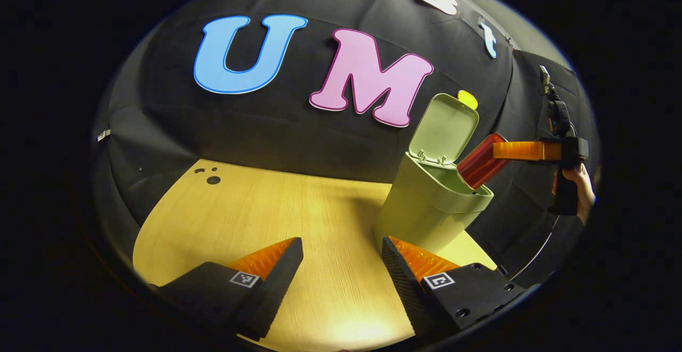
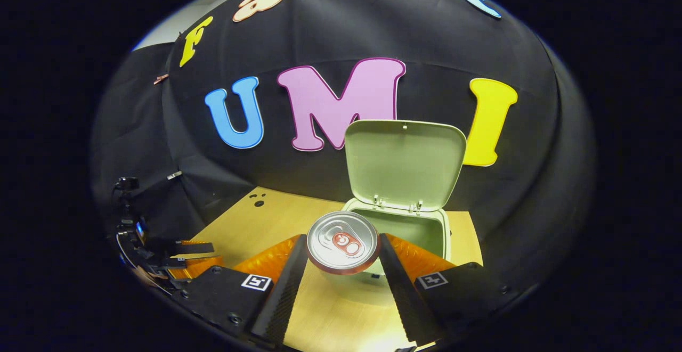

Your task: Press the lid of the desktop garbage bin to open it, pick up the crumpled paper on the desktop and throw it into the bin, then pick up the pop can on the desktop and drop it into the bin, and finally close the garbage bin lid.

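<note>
A light green bin (image 1: 426,208) stands at the right of the wooden table (image 1: 277,219), its lid (image 1: 445,128) tipped up. A red pop can (image 1: 481,160) hangs tilted over the bin's mouth, bottom end dipping inside, held by my right gripper (image 1: 525,150) with a hand (image 1: 578,187) behind it. In the right gripper view the can's silver top (image 2: 343,242) faces me between the two fingers, just before the open bin (image 2: 405,224) and its raised lid (image 2: 404,163). My right gripper (image 2: 343,264) is shut on the can. My left gripper (image 1: 341,259) is open over the table, left of the bin.
Small dark holes (image 1: 209,175) mark the table's far left corner. The black cloth wall (image 1: 266,128) rises right behind the table and bin. The left gripper and its cables (image 2: 160,256) sit low at the left of the right gripper view.
</note>
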A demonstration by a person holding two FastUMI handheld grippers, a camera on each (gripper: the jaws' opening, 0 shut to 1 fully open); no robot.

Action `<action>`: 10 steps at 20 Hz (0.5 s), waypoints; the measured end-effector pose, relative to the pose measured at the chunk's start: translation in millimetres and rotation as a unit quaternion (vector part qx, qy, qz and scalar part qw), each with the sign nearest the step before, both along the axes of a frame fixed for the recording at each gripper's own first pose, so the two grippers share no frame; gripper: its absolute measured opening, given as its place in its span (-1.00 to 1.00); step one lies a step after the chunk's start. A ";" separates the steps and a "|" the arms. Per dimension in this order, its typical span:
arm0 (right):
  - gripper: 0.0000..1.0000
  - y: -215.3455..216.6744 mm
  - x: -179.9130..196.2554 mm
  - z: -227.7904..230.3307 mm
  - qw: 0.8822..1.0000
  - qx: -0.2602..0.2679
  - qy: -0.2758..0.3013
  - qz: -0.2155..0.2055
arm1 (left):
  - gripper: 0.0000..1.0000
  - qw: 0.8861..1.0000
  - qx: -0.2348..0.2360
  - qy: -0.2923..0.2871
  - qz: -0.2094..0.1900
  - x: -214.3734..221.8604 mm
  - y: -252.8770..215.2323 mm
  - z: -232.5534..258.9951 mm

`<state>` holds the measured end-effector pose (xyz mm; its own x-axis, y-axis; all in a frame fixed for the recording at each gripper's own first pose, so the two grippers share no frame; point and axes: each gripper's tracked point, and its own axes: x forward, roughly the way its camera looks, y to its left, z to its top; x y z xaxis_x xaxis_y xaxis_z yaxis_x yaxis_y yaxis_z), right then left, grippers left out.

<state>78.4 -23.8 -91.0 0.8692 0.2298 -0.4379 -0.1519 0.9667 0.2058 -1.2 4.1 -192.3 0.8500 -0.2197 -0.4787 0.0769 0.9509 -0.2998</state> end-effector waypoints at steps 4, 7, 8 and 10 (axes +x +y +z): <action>0.67 -11.3 16.5 -17.2 1.000 -0.013 0.008 -0.007 | 0.92 1.000 0.001 0.002 0.003 -2.2 1.0 0.0; 0.67 -11.0 23.3 -31.2 1.000 -0.010 0.021 -0.008 | 0.92 1.000 0.003 0.004 0.005 -3.9 1.7 -1.1; 0.67 -10.7 24.5 -34.4 1.000 -0.007 0.022 -0.008 | 0.92 1.000 0.002 0.005 0.005 -3.6 1.0 -1.2; 0.67 -7.9 26.1 -42.9 1.000 -0.003 0.030 -0.008 | 0.92 1.000 0.001 0.009 0.004 -4.7 -0.3 -2.2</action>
<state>104.5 -31.7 -133.9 0.8451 0.2131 -0.4903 -0.1243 0.9703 0.2076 -6.0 3.8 -194.5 0.8435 -0.2121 -0.4935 0.0638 0.9518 -0.2999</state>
